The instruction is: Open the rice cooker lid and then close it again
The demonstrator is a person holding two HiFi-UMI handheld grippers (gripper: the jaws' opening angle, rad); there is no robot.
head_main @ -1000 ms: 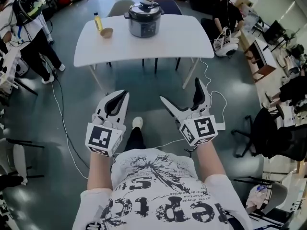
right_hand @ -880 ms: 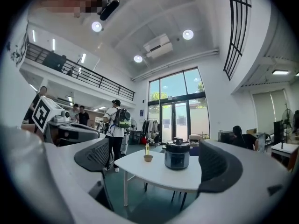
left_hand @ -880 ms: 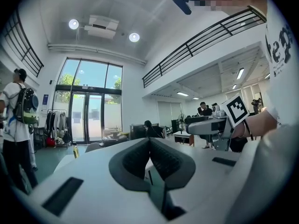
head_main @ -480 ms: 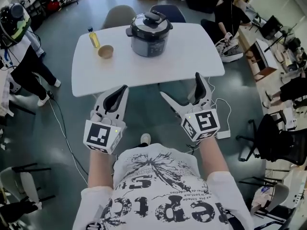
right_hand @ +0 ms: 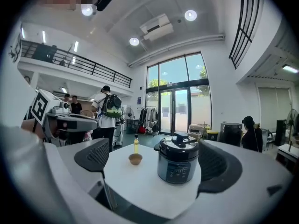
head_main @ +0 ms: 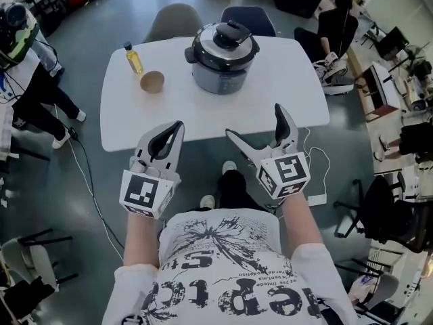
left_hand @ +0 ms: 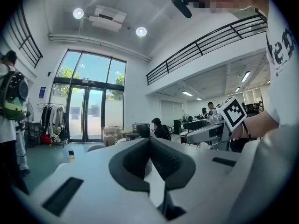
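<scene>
A dark grey rice cooker (head_main: 222,58) with its black-handled lid down stands at the far middle of a white table (head_main: 284,93). In the right gripper view the cooker (right_hand: 180,164) sits between my spread jaws, still some way ahead. My right gripper (head_main: 255,124) is open and empty, held just short of the table's near edge. At the same edge my left gripper (head_main: 174,128) is shut on nothing; in the left gripper view its dark pads (left_hand: 161,160) meet and hide most of the table.
A small yellow bottle (head_main: 133,58) and a tan bowl (head_main: 152,82) stand on the table left of the cooker. Two chairs (head_main: 176,17) are tucked in behind it. A person with a backpack (head_main: 20,39) stands far left. A cable (head_main: 88,175) runs across the floor.
The table and cooker have come nearer and lower in the head view as the person walks up to them. Both grippers keep their pose: left shut, right open.
</scene>
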